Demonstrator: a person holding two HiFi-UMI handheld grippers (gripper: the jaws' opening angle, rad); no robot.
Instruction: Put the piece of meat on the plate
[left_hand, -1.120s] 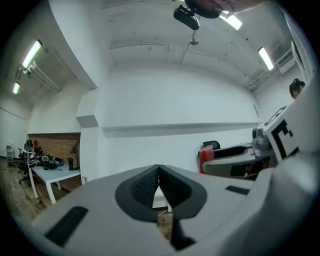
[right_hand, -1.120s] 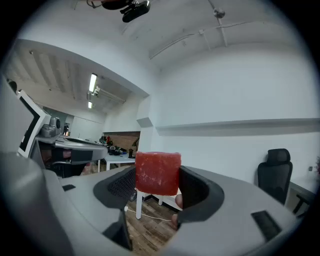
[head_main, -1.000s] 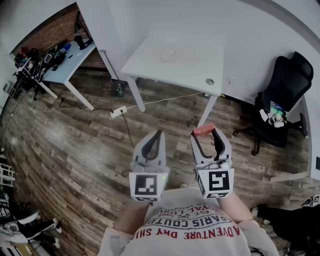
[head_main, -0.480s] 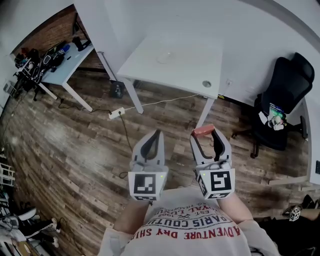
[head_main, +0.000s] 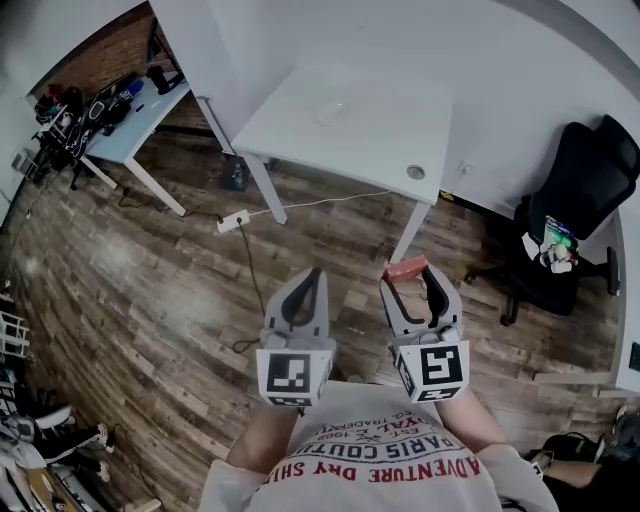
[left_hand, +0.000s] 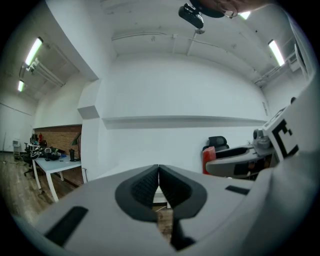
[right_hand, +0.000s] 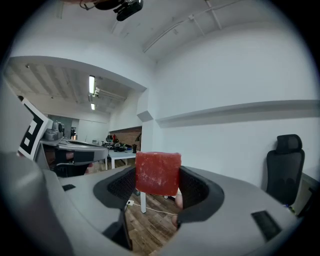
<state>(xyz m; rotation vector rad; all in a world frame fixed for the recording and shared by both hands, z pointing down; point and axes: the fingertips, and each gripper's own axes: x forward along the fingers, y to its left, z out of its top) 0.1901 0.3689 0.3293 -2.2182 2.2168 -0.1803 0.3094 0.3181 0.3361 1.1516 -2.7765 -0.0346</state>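
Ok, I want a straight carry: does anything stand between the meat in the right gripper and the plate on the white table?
Nothing visible does. The right gripper is shut on the meat above the wood floor, and only open floor lies before the white table, where the faint round plate sits.

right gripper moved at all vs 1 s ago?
No. In the head view the right gripper, shut on the piece of meat, sits as far below the white table's near edge as before.
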